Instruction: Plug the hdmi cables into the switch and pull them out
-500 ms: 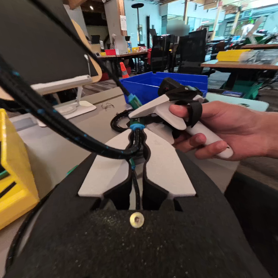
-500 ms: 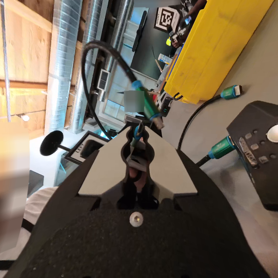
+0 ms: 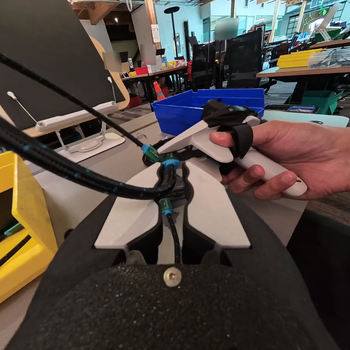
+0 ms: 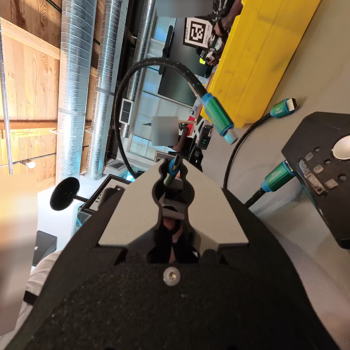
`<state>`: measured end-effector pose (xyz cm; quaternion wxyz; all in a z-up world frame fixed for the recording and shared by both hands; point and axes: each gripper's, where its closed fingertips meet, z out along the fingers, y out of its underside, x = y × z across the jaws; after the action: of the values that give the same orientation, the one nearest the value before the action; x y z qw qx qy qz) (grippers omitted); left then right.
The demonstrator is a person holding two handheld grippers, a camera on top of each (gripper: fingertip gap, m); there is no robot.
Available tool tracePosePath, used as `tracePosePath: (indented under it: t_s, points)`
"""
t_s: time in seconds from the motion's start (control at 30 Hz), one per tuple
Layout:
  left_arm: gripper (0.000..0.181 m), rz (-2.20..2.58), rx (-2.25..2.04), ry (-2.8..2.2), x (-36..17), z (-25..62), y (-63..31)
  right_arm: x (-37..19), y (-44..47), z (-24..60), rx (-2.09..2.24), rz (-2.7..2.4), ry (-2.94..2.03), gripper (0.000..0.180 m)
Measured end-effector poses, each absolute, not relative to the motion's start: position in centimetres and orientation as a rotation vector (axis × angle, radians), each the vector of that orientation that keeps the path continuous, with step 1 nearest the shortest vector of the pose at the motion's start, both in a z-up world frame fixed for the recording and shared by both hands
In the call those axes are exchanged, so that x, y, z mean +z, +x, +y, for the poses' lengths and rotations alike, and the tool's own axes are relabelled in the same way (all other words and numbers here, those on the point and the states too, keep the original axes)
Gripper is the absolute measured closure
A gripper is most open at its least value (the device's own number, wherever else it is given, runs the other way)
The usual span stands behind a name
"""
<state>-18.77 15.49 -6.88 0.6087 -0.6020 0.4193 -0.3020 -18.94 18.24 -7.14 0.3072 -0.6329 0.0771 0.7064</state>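
Note:
My right gripper (image 4: 173, 161) is shut on a green HDMI plug with a blue collar (image 4: 172, 168). A second green plug (image 4: 217, 117) hangs in the air just past the tips on a looping black braided cable (image 4: 121, 113). The black switch (image 4: 322, 189) lies to the right with one plug (image 4: 276, 180) in its side. A loose plug (image 4: 284, 108) lies on the table. My left gripper (image 3: 172, 164) has its jaws slightly apart, and a black cable (image 3: 94, 181) runs loosely through the gap to a plug (image 3: 169, 161). A hand (image 3: 293, 157) holds the right gripper (image 3: 161, 151) against that plug.
A yellow bin (image 3: 19, 208) stands close on the left, also seen in the right wrist view (image 4: 255, 56). A blue bin (image 3: 189, 108) sits behind the grippers. A black board on a white stand (image 3: 85, 145) stands at the back left. Another plug (image 3: 165, 206) lies under my left gripper. Left and right tips are no more than a few centimetres apart.
My left gripper's jaws have eased apart a little around the cable. In the right wrist view the hanging plug has swung up and to the right. The right gripper stays shut.

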Motion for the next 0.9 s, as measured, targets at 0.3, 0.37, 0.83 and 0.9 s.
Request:
tracePosePath:
  t_s: [0.3, 0.37, 0.83, 0.9]
  points:
    - [0.159, 0.904, -0.734, -1.432, -6.8, 16.1, -19.1, -7.3, -19.0, 18.2, 1.784, 0.173, -1.706, 0.168]
    - [0.164, 0.905, -0.734, -1.423, -6.7, 16.1, -19.1, -7.5, -19.3, 18.1, 1.796, 0.177, -1.71, 0.167]
    - [0.158, 0.967, -0.702, -1.475, -7.9, 15.8, -18.9, -7.6, -19.0, 18.4, 1.744, 0.183, -1.707, 0.169]
    - [0.161, 0.934, -0.701, -1.449, -7.2, 15.9, -19.0, -7.4, -19.1, 18.2, 1.737, 0.145, -1.721, 0.168]
